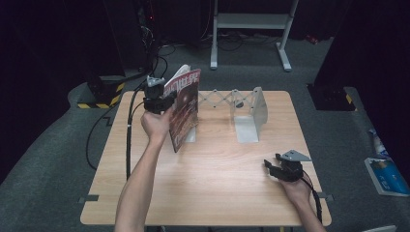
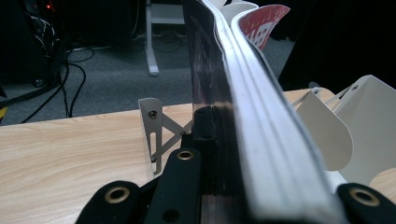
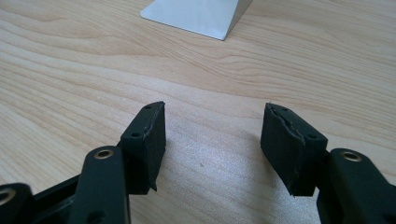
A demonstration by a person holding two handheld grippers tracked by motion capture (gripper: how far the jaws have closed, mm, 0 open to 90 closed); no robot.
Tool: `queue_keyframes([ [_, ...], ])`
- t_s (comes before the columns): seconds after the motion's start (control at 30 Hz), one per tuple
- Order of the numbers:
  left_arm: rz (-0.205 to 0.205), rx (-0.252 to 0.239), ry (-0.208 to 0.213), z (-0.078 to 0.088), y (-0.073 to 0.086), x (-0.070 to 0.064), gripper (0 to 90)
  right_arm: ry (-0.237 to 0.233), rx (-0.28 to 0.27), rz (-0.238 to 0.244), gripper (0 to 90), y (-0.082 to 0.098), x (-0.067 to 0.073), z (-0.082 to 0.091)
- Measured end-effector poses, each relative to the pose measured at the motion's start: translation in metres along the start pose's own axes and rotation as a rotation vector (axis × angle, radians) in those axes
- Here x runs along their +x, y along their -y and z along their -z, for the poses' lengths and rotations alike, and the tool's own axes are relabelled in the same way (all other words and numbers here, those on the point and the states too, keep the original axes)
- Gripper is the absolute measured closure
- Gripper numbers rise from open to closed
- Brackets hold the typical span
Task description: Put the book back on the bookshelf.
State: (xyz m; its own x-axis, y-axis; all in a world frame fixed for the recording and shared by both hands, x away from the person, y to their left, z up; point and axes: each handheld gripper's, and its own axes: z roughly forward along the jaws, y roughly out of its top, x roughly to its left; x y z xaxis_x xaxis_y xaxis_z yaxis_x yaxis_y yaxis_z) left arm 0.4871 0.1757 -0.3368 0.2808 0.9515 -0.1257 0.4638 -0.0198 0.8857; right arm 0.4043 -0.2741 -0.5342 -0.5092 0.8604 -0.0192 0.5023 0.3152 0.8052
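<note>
Spanning most of the view, wooden table (image 1: 212, 183) lies under both grippers. White expanding bookend rack (image 1: 251, 113) stands just right of the left gripper (image 1: 157, 99), well ahead of the right gripper (image 1: 278, 169). Magazine (image 1: 186, 108) stands upright at rack's left end, clamped in left gripper's jaws. Right gripper rests on table, jaws spread, nothing between them.

Magazine (image 1: 184, 108) stands on table (image 1: 212, 188), left of bookend rack (image 1: 249, 116).

Left claw (image 1: 162, 99) raised, clamped; right claw (image 3: 212, 140) low, agape.
</note>
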Motion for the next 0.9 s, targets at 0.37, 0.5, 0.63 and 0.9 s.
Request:
queue_keyframes([
  [0.37,-0.024,0.011,0.017,-0.003,0.012,-0.001,83.2,0.001,-0.002,0.003,40.4,0.0,0.0,0.0],
  [0.5,-0.066,0.072,0.019,-0.003,0.006,-0.003,82.5,-0.001,-0.003,0.007,40.5,0.0,0.0,0.0],
  [0.63,-0.064,0.124,0.023,-0.002,0.004,-0.003,82.2,-0.006,-0.006,0.008,40.5,0.0,0.0,-0.001],
  [0.9,-0.028,0.204,0.031,0.001,0.0,0.004,82.5,-0.01,-0.008,0.008,40.4,0.0,0.0,-0.001],
])
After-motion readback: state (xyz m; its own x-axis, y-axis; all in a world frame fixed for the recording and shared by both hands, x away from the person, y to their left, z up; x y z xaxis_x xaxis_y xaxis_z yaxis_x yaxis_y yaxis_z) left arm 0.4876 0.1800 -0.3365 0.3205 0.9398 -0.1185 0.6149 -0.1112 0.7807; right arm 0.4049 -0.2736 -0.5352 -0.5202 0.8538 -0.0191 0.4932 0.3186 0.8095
